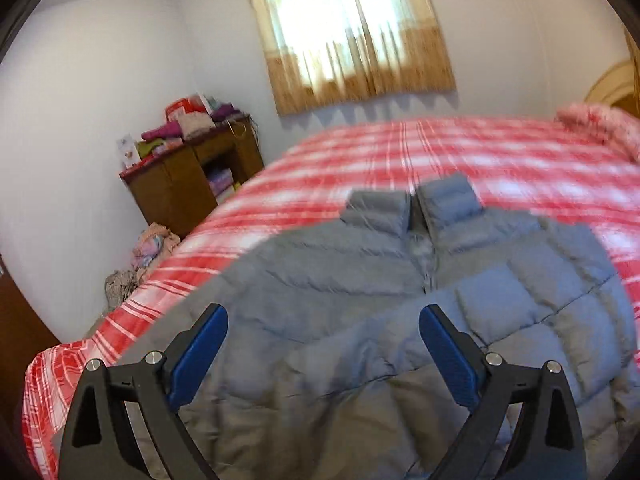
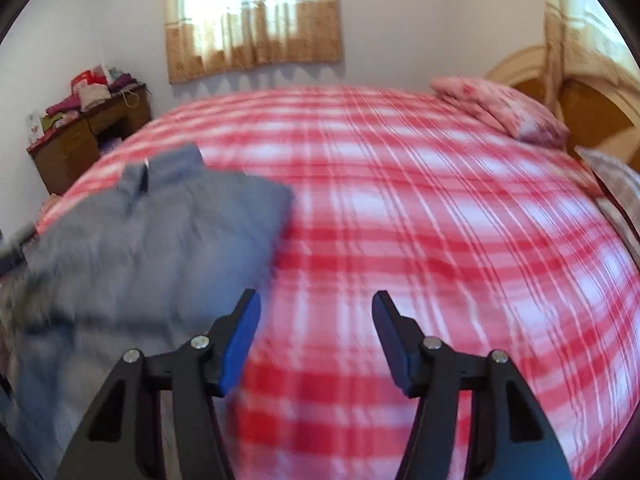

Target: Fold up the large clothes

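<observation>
A grey quilted puffer jacket [image 1: 400,300] lies spread on the red and white checked bed cover [image 1: 420,152], collar toward the far wall, with a sleeve folded across its front. My left gripper [image 1: 323,318] hovers over the jacket's near part, jaws wide open, nothing between the blue pads. In the right wrist view the jacket [image 2: 152,240] lies to the left. My right gripper [image 2: 316,304] stands open above the bare checked cover [image 2: 420,240] just right of the jacket's edge, holding nothing. Both views are motion-blurred.
A wooden desk [image 1: 188,184] piled with clothes stands against the wall left of the bed, with a heap of cloth on the floor [image 1: 152,248] beside it. A pink pillow [image 2: 500,108] and a wooden headboard [image 2: 592,108] are at the right. A curtained window [image 1: 348,32] faces me.
</observation>
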The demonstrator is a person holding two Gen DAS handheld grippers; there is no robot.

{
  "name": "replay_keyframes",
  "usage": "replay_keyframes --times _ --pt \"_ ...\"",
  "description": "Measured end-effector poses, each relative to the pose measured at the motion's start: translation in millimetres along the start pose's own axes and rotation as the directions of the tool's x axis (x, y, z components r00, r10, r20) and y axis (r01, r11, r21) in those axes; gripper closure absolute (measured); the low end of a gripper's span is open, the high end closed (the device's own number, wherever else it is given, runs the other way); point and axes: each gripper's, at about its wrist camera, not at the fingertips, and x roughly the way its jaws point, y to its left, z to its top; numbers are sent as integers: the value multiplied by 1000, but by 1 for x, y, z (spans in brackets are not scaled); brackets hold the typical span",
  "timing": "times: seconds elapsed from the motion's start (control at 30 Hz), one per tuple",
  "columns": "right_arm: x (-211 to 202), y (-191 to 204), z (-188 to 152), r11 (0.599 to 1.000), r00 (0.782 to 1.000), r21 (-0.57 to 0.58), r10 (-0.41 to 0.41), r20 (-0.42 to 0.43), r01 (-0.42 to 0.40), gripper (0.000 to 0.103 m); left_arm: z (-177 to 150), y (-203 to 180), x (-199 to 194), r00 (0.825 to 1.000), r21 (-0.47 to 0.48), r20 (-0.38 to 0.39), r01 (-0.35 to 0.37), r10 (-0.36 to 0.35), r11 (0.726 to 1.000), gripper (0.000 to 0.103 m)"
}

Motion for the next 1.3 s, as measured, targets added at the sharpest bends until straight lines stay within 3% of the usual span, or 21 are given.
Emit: replay_keyframes --times 0.1,0.2,0.37,0.47,1.3 --pt "34 29 18 999 999 -27 35 3 -34 42 -14 -18 32 998 61 -43 -36 38 998 6" --pt "67 54 13 996 997 -68 63 -32 -66 42 -26 -21 57 992 83 -101 -65 73 994 6" --pt "103 74 -19 986 994 -155 40 -97 -55 42 -40 -12 81 981 25 -196 2 3 1000 5" --pt "106 70 -22 988 992 -141 44 -118 -60 41 -42 -8 87 976 -13 -218 23 -25 1000 4" --pt "112 80 -23 983 991 -184 -4 -131 -20 40 -42 -4 93 969 -23 -245 28 -32 999 1"
